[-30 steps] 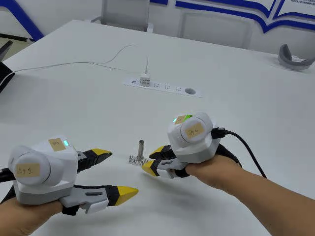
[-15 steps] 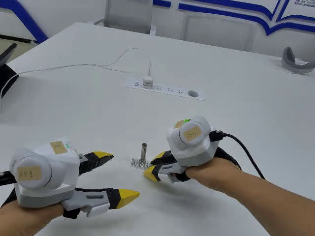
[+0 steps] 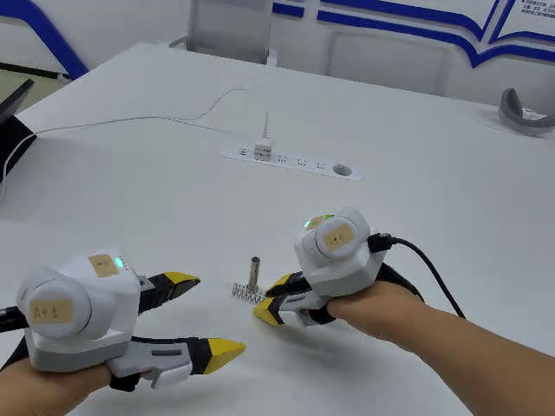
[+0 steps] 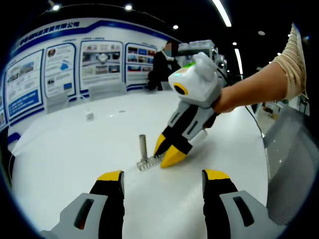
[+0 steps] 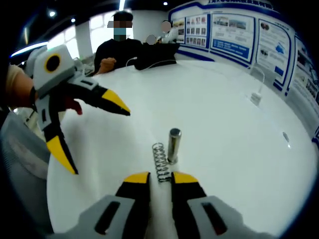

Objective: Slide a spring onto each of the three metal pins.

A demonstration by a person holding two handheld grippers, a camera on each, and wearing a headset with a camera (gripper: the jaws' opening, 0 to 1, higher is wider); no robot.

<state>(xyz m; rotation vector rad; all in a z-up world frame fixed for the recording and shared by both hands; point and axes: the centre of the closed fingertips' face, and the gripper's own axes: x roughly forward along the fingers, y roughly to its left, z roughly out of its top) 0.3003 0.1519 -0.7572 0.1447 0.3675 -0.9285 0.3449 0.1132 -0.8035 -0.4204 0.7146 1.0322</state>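
I see one work surface, a white table (image 3: 416, 199). Near its front edge, a short metal pin (image 3: 255, 274) stands upright on the top. A spring (image 3: 246, 293) lies flat just beside the pin's base. Toward the far edge lies a white power strip (image 3: 295, 161) with a white plug (image 3: 264, 152) seated in it. A thin cable (image 3: 130, 120) runs across the top toward the left edge. A curved grey band (image 3: 525, 113) lies near the far right corner.

White power strip (image 3: 293, 161) with charger (image 3: 263, 150) and cable (image 3: 130, 120) on white table (image 3: 451, 208)
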